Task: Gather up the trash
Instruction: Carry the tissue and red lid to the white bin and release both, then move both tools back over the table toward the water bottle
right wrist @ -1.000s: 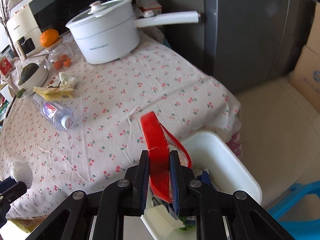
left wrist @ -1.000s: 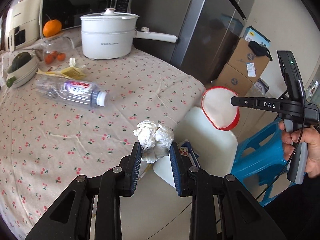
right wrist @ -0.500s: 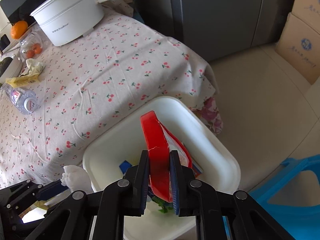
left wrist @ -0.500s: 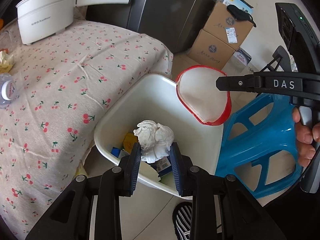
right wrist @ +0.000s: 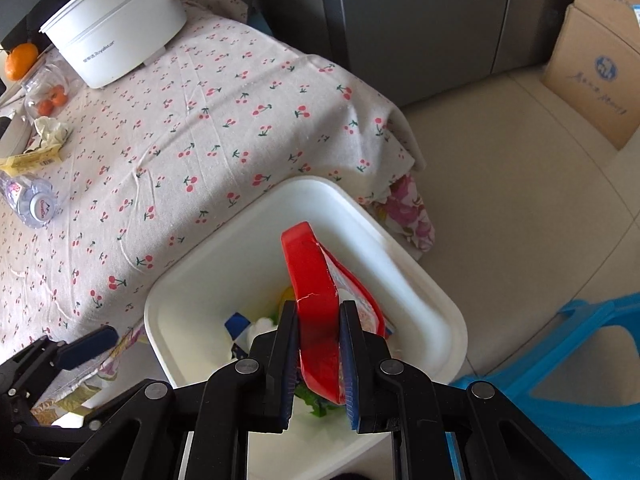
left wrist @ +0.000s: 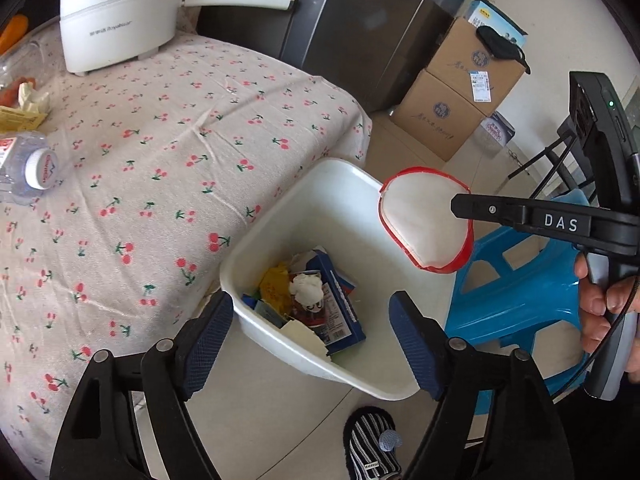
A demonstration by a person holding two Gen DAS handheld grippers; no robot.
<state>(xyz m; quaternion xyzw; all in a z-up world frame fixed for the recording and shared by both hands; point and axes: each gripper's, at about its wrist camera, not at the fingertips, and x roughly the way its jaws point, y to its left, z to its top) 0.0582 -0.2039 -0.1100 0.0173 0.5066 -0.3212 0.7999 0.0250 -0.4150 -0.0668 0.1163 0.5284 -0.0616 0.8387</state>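
My left gripper [left wrist: 311, 304] hangs over the white bin [left wrist: 340, 208], its jaws opening with nothing between the pads. A crumpled white tissue [left wrist: 306, 289] lies in the bin on top of wrappers and a blue packet. My right gripper [right wrist: 318, 312] is shut on a flat red-rimmed wrapper [right wrist: 308, 272], held edge-up above the bin [right wrist: 224, 272]; in the left wrist view the same wrapper [left wrist: 424, 220] shows its white face. On the cherry-print tablecloth lie a plastic bottle [left wrist: 24, 164], a yellow wrapper [left wrist: 16, 120] and a crumpled scrap [right wrist: 50, 130].
A white pot [left wrist: 120, 12] stands at the table's far side. The bin sits on the floor against the table corner, with a blue stool [left wrist: 516, 292] to its right. Cardboard boxes [left wrist: 452, 112] and a dark fridge [left wrist: 360, 20] stand behind. A striped slipper [left wrist: 372, 444] is below.
My left gripper carried the tissue from over the table to over the bin, opened, and the tissue dropped in. The right gripper sank toward the bin, keeping its hold on the red wrapper.
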